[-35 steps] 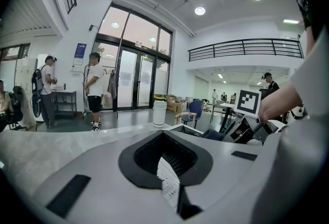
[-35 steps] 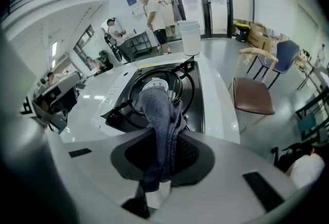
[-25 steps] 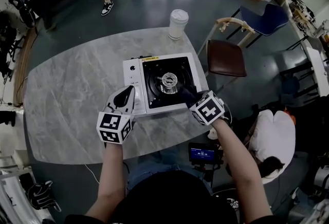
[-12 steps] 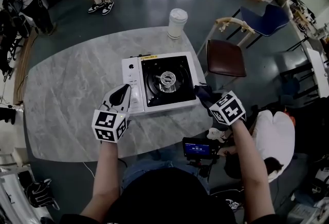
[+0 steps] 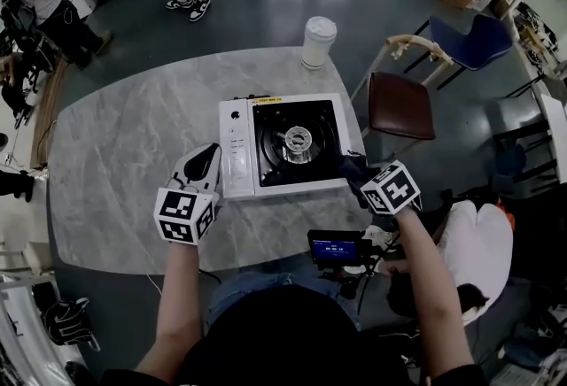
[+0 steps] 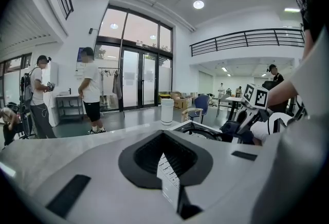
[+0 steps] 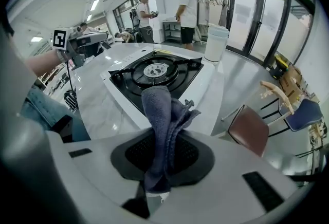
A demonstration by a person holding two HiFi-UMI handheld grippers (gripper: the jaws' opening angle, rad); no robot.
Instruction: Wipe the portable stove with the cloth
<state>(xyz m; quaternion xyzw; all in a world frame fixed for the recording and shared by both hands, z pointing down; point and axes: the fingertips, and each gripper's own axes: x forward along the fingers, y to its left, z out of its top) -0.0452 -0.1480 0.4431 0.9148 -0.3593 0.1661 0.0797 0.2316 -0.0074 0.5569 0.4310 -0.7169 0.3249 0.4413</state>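
Here, from the head and gripper cameras:
Portable stove (image 5: 297, 145): white body, black burner top; toward the right edge of the table (image 5: 124, 163).
Cloth (image 7: 162, 120): blue-grey, bunched; just off the stove's near right corner.
Right gripper (image 5: 354, 170): clenched on the cloth, which stands up between its jaws.
Left gripper (image 5: 204, 165): jaws closed together, nothing between them; just beside the stove's left edge.
Cup (image 5: 319, 41): white, lidded; table's far edge.

Bright ceiling spotlights, daylit glass doors, strong fisheye distortion, dark corners
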